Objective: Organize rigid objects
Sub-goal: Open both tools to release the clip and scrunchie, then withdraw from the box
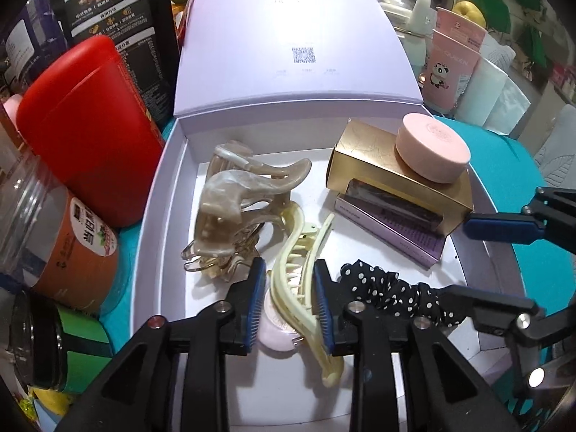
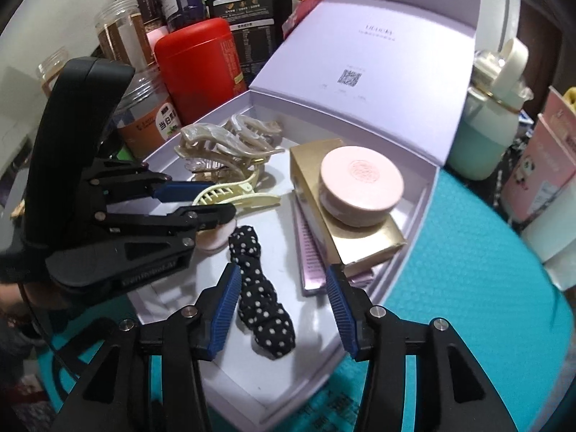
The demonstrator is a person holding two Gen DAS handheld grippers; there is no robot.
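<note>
An open lilac box (image 1: 158,194) (image 2: 424,194) holds a pearly hair claw (image 1: 230,194) (image 2: 223,140), a pale yellow hair clip (image 1: 306,280) (image 2: 234,194), a polka-dot scrunchie (image 1: 392,291) (image 2: 262,309), a gold carton (image 1: 378,165) (image 2: 360,241) with a pink round jar (image 1: 432,151) (image 2: 360,183) on it, and a purple flat case (image 1: 403,237) (image 2: 313,270). My left gripper (image 1: 289,306) (image 2: 201,198) is shut on the yellow clip. My right gripper (image 2: 284,309) is open over the scrunchie, empty; its fingers (image 1: 500,226) show at the box's right edge.
A red tin (image 1: 93,133) (image 2: 198,68), labelled jars (image 1: 72,248) (image 2: 144,118) and a black package (image 1: 118,18) crowd the box's left side. A mint bottle (image 2: 482,133) and pink panda carton (image 1: 450,68) stand at right. The table is teal (image 2: 468,270).
</note>
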